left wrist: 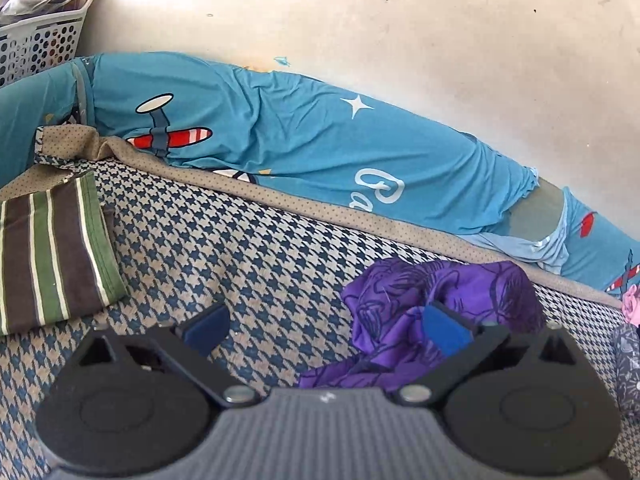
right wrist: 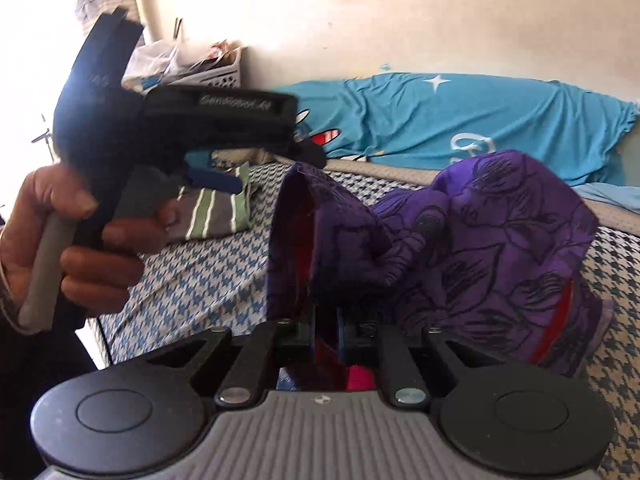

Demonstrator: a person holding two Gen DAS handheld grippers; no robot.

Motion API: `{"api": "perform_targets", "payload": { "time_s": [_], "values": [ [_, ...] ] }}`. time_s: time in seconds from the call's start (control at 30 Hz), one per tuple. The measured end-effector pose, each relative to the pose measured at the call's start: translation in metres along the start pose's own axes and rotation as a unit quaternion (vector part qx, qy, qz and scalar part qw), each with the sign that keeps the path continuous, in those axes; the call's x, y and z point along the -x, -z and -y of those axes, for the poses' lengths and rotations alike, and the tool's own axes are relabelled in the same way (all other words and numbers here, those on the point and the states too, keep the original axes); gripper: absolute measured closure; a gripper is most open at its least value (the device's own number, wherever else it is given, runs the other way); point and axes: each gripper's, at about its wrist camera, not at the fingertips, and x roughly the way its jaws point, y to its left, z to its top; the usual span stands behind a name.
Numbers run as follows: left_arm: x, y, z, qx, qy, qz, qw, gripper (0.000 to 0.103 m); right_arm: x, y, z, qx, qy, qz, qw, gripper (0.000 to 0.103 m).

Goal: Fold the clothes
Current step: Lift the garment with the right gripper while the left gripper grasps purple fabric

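Cloth [right wrist: 480, 232]: purple, black floral print. Bedcover [left wrist: 224, 248]: blue-tan houndstooth. Sheet [left wrist: 304, 136]: teal, plane motifs. Pillow [left wrist: 52, 248]: brown-green stripes.

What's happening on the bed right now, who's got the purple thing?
The right gripper is shut on the purple garment, lifting one edge off the houndstooth bed cover. The left gripper is open and empty, beside the cloth. A striped folded piece lies to the left, by the blue pillow.

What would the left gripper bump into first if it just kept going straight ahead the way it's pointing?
Probably the houndstooth bed cover, which fills the gap between the open left gripper fingers. Beyond it lies the blue airplane-print bedding against the wall. The purple garment sits off to one side; depth is uncertain.
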Motion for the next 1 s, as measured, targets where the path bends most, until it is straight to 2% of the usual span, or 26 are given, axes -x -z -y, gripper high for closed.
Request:
{"api": "perform_targets", "payload": {
  "time_s": [0.1,0.23,0.3,0.4,0.47,0.57,0.63,0.7,0.73,0.77,0.93,1.0],
  "values": [
    [-0.004,0.004,0.005,-0.004,0.026,-0.012,0.9996,0.000,-0.006,0.008,-0.013,0.024,-0.022,-0.023,0.999,0.092],
    [-0.019,0.017,0.015,-0.032,0.037,-0.046,0.9978,0.000,-0.008,0.015,-0.022,0.056,-0.032,-0.046,0.997,0.092],
    [-0.029,0.025,0.019,-0.051,0.019,-0.066,0.9963,0.000,-0.002,0.014,-0.020,0.063,-0.032,-0.045,0.996,0.092],
    [-0.038,0.033,0.023,-0.075,-0.011,-0.086,0.9934,0.000,0.011,0.013,-0.016,0.075,-0.016,-0.035,0.996,0.084],
    [-0.045,0.038,0.025,-0.092,-0.030,-0.099,0.9905,0.000,0.022,0.011,-0.009,0.069,0.002,-0.025,0.997,0.072],
    [-0.053,0.045,0.028,-0.118,-0.057,-0.118,0.9844,0.000,0.037,0.008,0.006,0.043,0.022,-0.011,0.999,0.067],
    [-0.055,0.050,0.031,-0.136,-0.060,-0.127,0.9807,0.000,0.045,0.005,0.017,0.019,0.036,0.002,0.999,0.065],
    [-0.056,0.053,0.032,-0.140,-0.060,-0.130,0.9798,0.000,0.054,0.002,0.028,-0.004,0.050,0.016,0.999,0.060],
    [-0.056,0.053,0.031,-0.140,-0.059,-0.131,0.9796,0.000,0.059,0.003,0.033,-0.019,0.061,0.025,0.998,0.053],
    [-0.057,0.054,0.030,-0.139,-0.059,-0.133,0.9795,0.000,0.060,0.002,0.042,-0.039,0.077,0.033,0.996,0.047],
    [-0.057,0.053,0.024,-0.122,-0.052,-0.147,0.9802,0.000,0.054,-0.009,0.088,-0.135,0.149,0.050,0.978,0.038],
    [-0.057,0.054,0.023,-0.122,-0.051,-0.151,0.9797,0.000,0.049,-0.010,0.099,-0.162,0.162,0.053,0.972,0.034]
  ]
}}
